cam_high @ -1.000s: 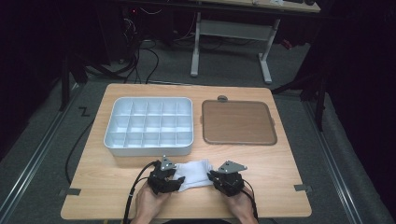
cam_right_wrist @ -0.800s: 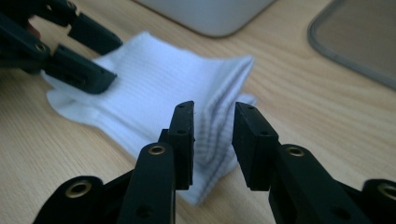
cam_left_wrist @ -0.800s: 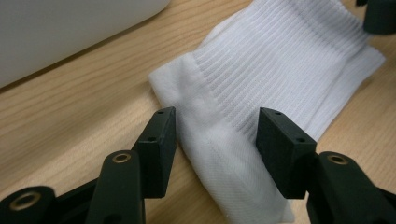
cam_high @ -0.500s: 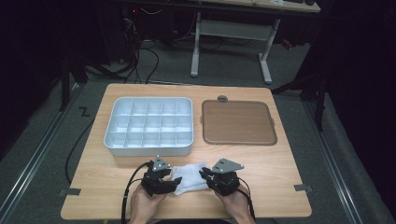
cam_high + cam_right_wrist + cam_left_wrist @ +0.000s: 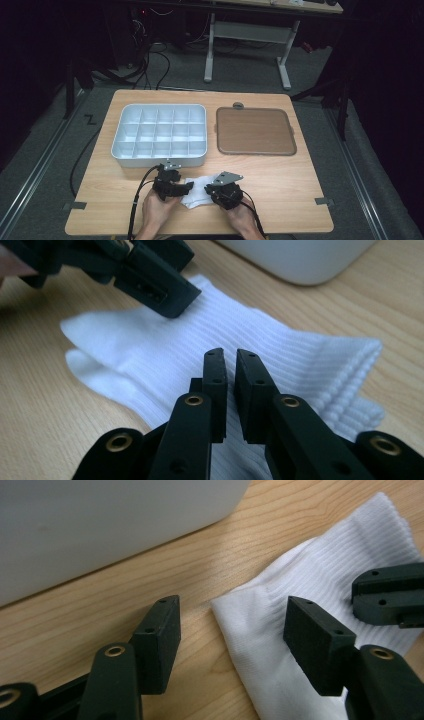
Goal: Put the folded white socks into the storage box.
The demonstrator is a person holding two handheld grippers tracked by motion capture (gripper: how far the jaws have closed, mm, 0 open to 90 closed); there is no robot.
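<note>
A white ribbed sock (image 5: pixel 199 194) lies flat on the wooden table near its front edge. My left gripper (image 5: pixel 186 188) is at the sock's left end. Its jaws are open in the left gripper view (image 5: pixel 235 625), one on bare wood and the other over the sock (image 5: pixel 272 645). My right gripper (image 5: pixel 210 190) comes in from the sock's right. In the right gripper view its jaws (image 5: pixel 230 362) stand almost together, low over the sock (image 5: pixel 300 360), with no fabric seen between them. The left gripper (image 5: pixel 155 287) touches the sock's far end there.
A white tray of small compartments (image 5: pixel 118 144) stands just behind the grippers, its wall close by (image 5: pixel 100 525). A brown square lid or mat (image 5: pixel 255 131) lies to its right. A strip of bare wood runs between the tray and the sock.
My right gripper has slid left, farther onto the sock. My left gripper has edged slightly forward at the sock's left end. The sock stays in place.
</note>
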